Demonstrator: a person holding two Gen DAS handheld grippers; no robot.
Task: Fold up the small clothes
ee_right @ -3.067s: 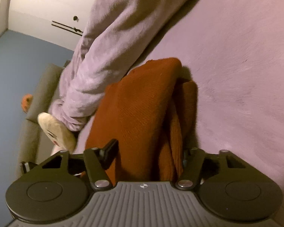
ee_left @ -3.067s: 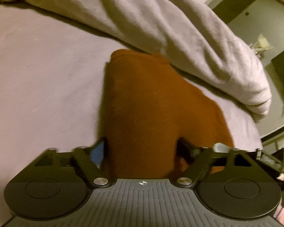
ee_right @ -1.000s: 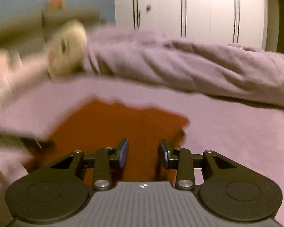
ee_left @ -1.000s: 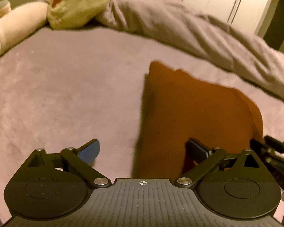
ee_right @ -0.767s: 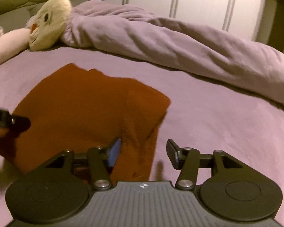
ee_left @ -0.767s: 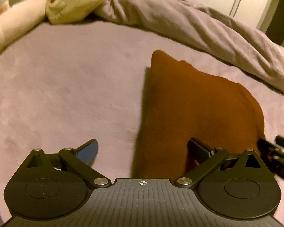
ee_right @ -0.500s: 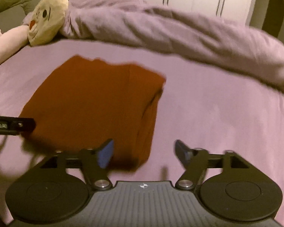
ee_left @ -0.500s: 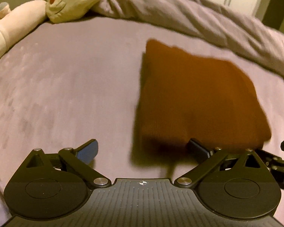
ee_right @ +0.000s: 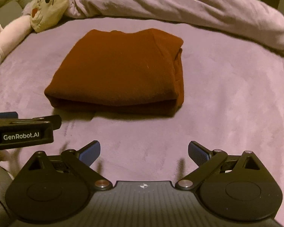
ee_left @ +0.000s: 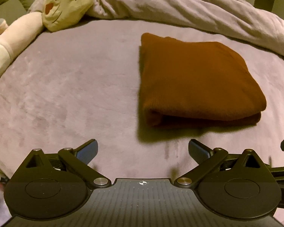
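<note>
A rust-brown knit garment lies folded into a thick rectangle on the lilac bedcover; the right wrist view shows the garment ahead of centre. My left gripper stands open over bare cover, short of the garment's near left corner, nothing between its fingers. My right gripper is back from the garment's near edge, its jaws opening wide and empty. The left gripper's body shows at the left edge of the right wrist view.
A rumpled lilac duvet runs along the far side of the bed. A cream plush toy with a pale pink arm lies at the far left, also the plush toy in the right view. White wardrobe doors stand behind.
Both grippers have pulled back off the garment, which now lies flat and folded ahead of them. The right jaws went from nearly shut to wide open; the left stayed open.
</note>
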